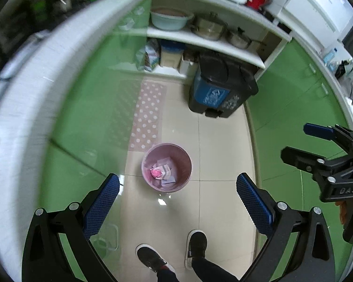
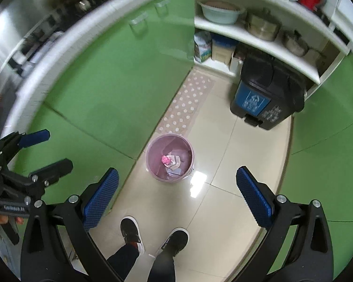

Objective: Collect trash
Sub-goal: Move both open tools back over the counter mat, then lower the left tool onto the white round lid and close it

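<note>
A pink waste bin (image 1: pixel 166 167) stands on the tiled floor, also in the right wrist view (image 2: pixel 170 156). It holds a pink crumpled piece (image 1: pixel 155 173) and striped paper wrappers (image 2: pixel 174 160). My left gripper (image 1: pixel 177 189) is open and empty, high above the floor over the bin's near side. My right gripper (image 2: pixel 177 189) is open and empty, also above the bin. Each gripper shows in the other's view: the right one (image 1: pixel 301 143) and the left one (image 2: pixel 51 149).
A black and blue pedal bin (image 1: pixel 220 87) stands by white shelves with pots (image 1: pixel 209 27) and a basin (image 1: pixel 169 18). Green cabinet doors (image 2: pixel 120 77) line both sides. A dotted pink mat (image 1: pixel 148 115) lies on the floor. The person's black shoes (image 2: pixel 153 233) stand below.
</note>
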Tool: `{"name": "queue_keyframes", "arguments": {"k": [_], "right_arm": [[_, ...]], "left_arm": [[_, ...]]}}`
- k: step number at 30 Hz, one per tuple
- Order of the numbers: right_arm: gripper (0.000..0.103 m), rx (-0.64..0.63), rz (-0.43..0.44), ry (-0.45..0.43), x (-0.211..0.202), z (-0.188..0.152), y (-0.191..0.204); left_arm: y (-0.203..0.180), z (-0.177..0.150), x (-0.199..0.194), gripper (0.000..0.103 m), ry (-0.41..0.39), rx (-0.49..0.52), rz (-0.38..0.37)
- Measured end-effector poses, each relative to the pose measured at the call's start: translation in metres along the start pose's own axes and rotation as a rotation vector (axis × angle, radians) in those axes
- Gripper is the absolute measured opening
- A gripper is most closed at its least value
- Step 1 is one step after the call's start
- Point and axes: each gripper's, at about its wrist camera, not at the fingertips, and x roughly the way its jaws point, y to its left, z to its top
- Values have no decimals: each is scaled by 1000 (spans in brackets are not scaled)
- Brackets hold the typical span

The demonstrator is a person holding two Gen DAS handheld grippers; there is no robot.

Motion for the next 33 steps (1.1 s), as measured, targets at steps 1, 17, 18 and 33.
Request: {"name": "queue_keyframes", "arguments": {"k": [1,17,18,33], "right_arm": [[99,-9,8,-6,-12,1,4],[100,-382,264,-140,-147,32,177],[100,-398,274,-141,-147,33,187],[100,-536,341,-142,-131,49,342]], "left_arm": [[-1,0,-19,96,-13,-10,9],[99,-75,-226,96,-209,-349,276],[112,-84,-236,96,-215,-375,299],[241,-141,-284,96,-213,-520,411]]}}
